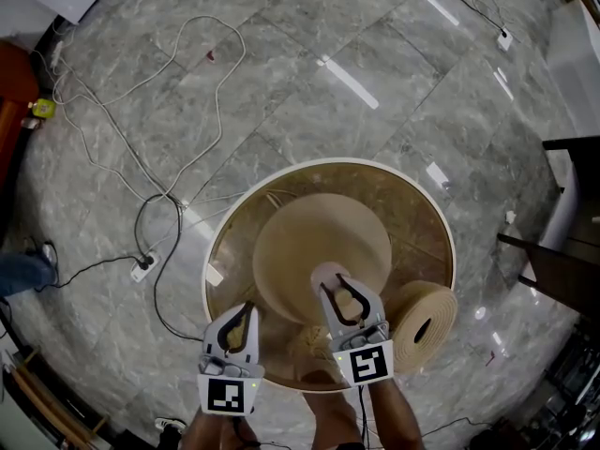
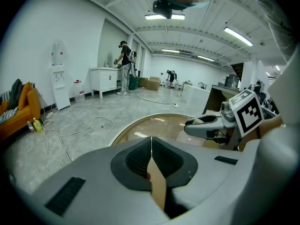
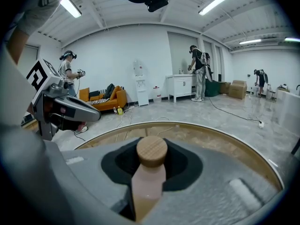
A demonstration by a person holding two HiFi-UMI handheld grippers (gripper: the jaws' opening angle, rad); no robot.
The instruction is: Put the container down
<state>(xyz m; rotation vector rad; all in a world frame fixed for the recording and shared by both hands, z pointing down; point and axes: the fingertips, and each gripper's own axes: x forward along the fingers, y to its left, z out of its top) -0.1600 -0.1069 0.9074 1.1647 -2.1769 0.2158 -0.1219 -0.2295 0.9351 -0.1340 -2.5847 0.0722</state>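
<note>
My right gripper clamps the pale pink container with the round wooden cap, cap pointing forward, low over the round glass table with the pale rim, I reckon for setting down. The body is opaque, so I can't tell the contents. My left gripper is pinched closed, apparently empty.

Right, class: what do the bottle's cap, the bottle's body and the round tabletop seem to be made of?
Cap: pale wood, matt; fine grain lines show on its top.
Bottle body: smooth and pinkish with a slight sheen; plastic or frosted glass, the look leaves it open.
Tabletop: amber-tinted glass, glossy; the beige base shows through it and light glints on it.
</note>
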